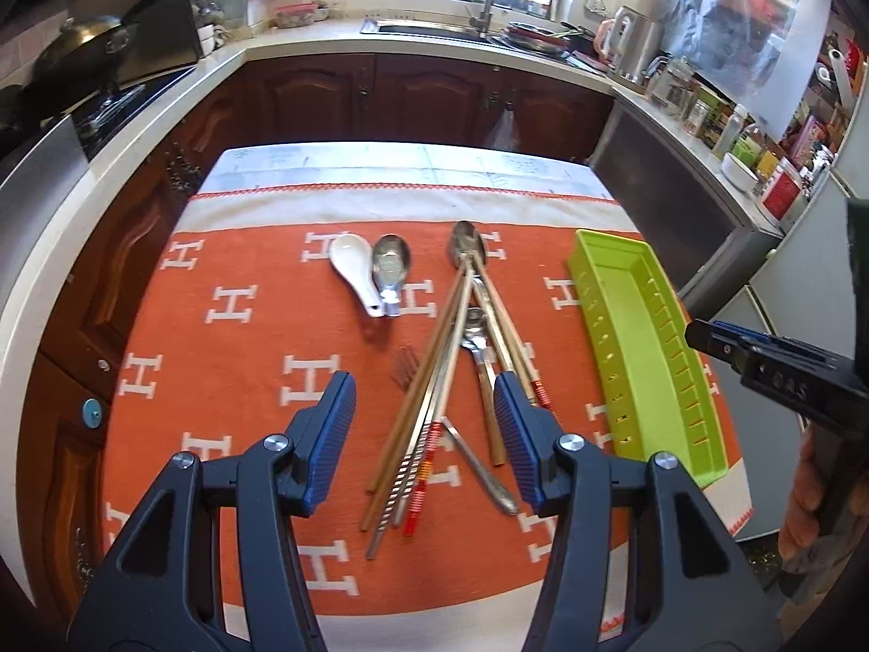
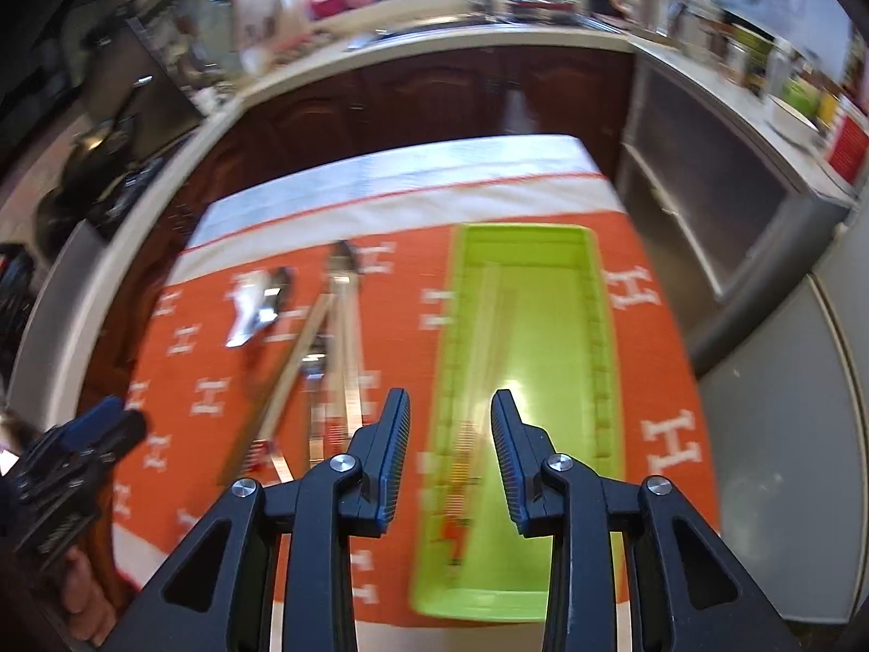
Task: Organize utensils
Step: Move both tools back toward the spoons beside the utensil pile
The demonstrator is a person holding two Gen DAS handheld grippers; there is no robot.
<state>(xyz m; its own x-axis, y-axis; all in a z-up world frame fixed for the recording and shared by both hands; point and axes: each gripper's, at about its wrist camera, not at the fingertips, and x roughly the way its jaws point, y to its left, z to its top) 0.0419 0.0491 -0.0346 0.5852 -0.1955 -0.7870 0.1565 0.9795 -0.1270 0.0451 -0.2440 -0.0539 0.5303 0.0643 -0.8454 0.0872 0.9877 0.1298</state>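
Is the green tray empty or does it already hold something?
Not empty: the right wrist view shows the green tray holding a blurred, chopstick-like piece along its left side.

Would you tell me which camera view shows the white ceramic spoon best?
The left wrist view: the white ceramic spoon lies sharp and unobstructed beside a metal spoon. The right wrist view shows only a motion-blurred whitish smear there.

The right claw (image 2: 449,453) is seen with its jaws apart and nothing between them, above the green tray (image 2: 575,293). A blurred chopstick (image 2: 478,348) lies inside the tray. Spoons and chopsticks (image 2: 326,337) are spread on the orange cloth (image 2: 668,358) left of the tray.
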